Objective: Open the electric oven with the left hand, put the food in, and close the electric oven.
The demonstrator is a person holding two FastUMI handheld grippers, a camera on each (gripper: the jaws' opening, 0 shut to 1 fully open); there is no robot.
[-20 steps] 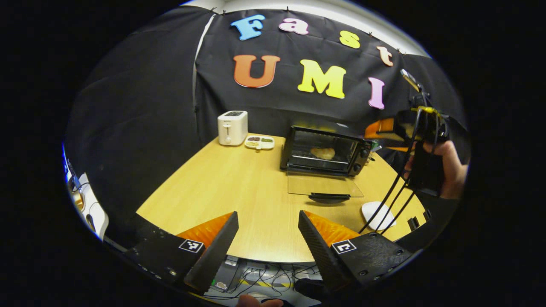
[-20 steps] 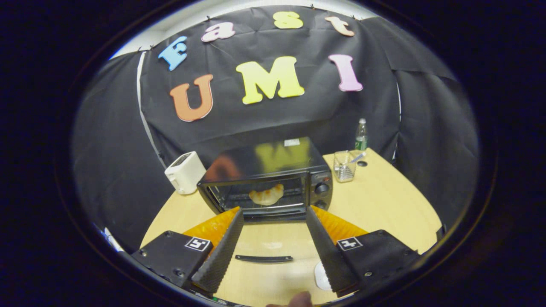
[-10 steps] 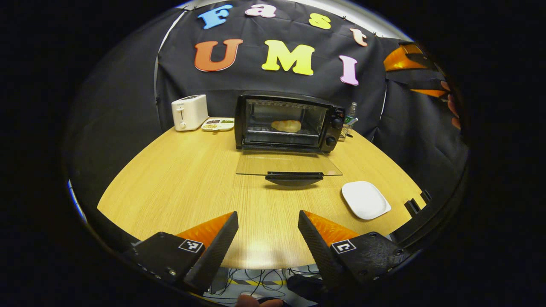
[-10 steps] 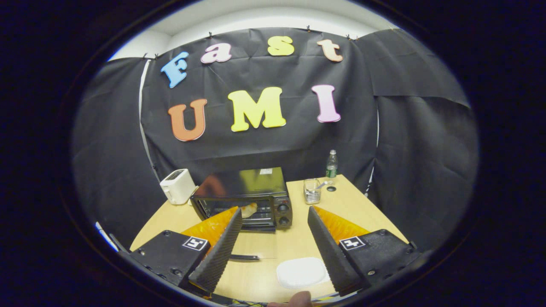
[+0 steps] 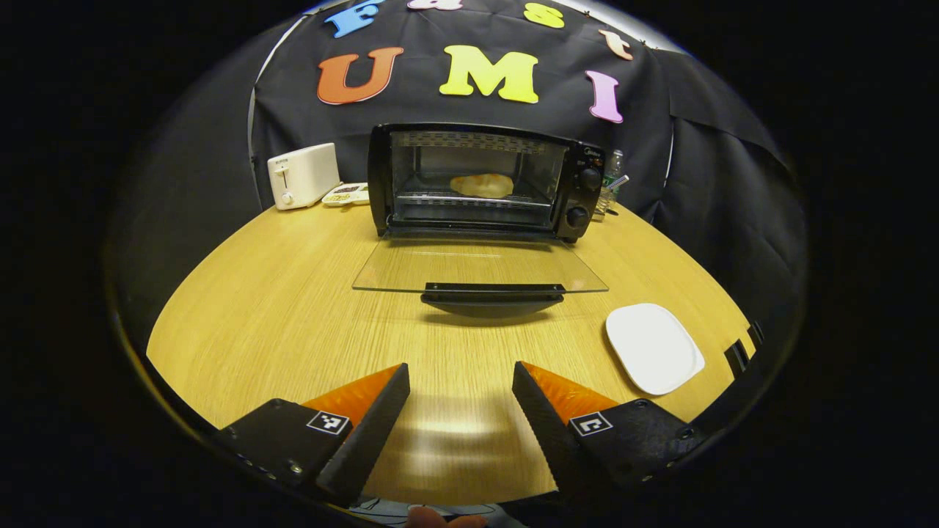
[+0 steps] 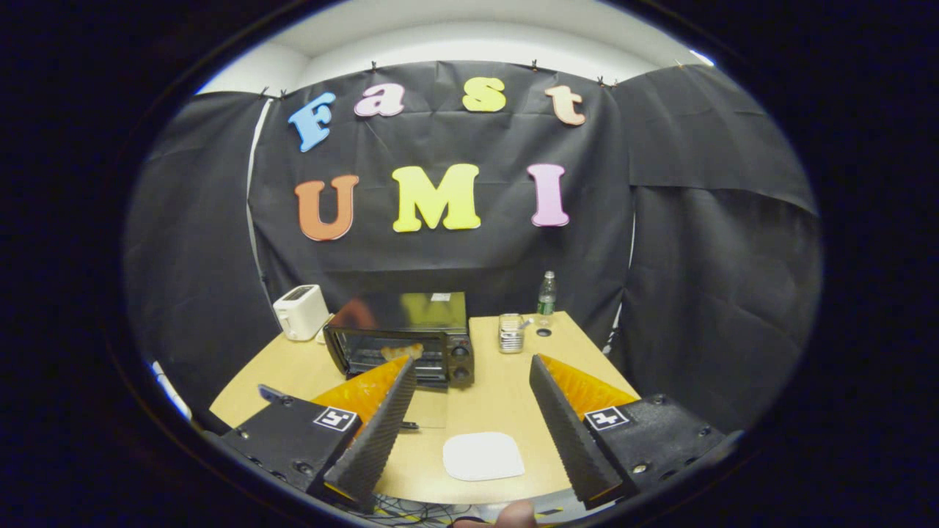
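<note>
Bread [image 5: 482, 185] sits in the oven [image 5: 480, 180], door [image 5: 480, 268] flat open. Left claw [image 5: 461, 411] is released and empty, so slide under the handle [image 5: 493, 289] and lift evenly.

The left gripper [image 5: 461, 411] hangs over the table's near edge, fingers apart. The right gripper [image 6: 469, 411] is up high, fingers apart too.

A cloth-walled recording booth: black drapes [image 6: 704, 220] behind a wooden table [image 5: 293, 308].
</note>
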